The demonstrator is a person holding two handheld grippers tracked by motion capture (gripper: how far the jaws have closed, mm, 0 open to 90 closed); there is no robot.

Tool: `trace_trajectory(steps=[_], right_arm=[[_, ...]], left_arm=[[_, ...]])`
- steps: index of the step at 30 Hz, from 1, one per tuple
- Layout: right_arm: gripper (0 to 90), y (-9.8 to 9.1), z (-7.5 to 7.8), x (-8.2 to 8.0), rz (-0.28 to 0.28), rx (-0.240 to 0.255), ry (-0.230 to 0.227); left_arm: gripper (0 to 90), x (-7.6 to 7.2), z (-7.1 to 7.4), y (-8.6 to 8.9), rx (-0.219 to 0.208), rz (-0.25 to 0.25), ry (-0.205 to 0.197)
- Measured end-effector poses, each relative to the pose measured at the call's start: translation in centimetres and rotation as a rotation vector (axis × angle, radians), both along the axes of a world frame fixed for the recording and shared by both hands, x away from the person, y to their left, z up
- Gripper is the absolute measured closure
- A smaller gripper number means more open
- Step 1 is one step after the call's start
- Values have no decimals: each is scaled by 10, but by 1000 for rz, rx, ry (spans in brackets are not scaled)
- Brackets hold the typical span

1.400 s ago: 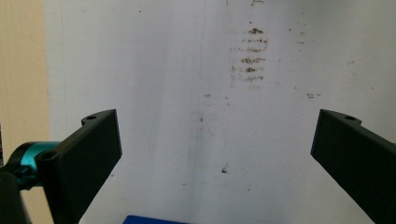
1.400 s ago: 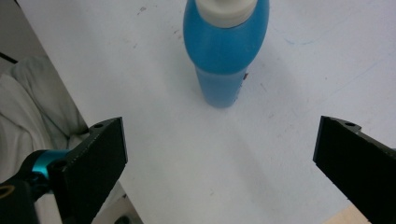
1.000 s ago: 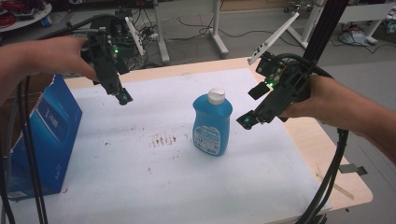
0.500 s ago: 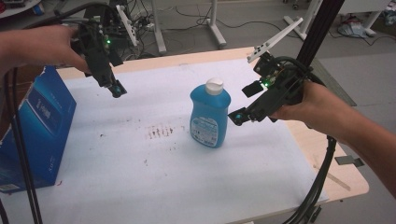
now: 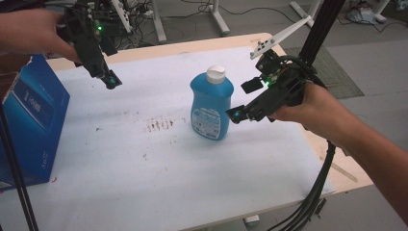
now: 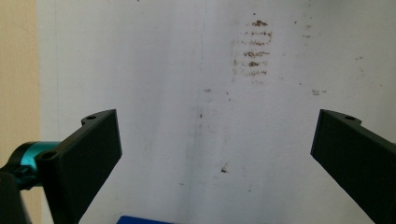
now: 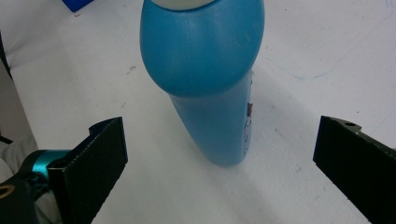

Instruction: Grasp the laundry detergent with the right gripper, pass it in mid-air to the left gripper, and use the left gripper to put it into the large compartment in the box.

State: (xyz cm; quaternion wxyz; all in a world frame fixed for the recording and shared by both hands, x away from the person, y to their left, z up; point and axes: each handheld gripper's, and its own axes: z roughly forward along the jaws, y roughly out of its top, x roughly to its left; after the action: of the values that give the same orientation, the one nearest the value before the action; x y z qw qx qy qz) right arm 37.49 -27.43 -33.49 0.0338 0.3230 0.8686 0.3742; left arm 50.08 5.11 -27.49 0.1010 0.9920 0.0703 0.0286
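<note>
The blue bottle (image 5: 211,105) stands upright near the middle of the white sheet (image 5: 144,183), white cap (image 5: 216,73) on. The right gripper (image 5: 235,114) hangs just beside its right flank, jaws spread wide with the bottle between them and clear of both. The left gripper (image 5: 110,82) hovers well apart at the far left, jaws spread over bare sheet, near the blue box (image 5: 29,120)

The blue bottle (image 7: 210,79) is seen as smooth, slightly glossy plastic with a white cap (image 5: 216,74). The table cover (image 5: 144,183) appears to be matt white foam, stained; the gripper pads (image 7: 107,154) look ribbed.
</note>
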Motion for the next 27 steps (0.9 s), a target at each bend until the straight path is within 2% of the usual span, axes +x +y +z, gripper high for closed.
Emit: trace_trajectory(steps=[8, 18, 27], right_arm=[[23, 3, -9, 0, -7, 13, -15], [23, 9, -23, 1, -6, 17, 2], [23, 13, -34, 2, -3, 35, -13]], left_arm=[[18, 0, -3, 0, 0, -1, 3], [18, 0, -6, 4, -3, 6, 7], [18, 0, -7, 5, -1, 7, 12]])
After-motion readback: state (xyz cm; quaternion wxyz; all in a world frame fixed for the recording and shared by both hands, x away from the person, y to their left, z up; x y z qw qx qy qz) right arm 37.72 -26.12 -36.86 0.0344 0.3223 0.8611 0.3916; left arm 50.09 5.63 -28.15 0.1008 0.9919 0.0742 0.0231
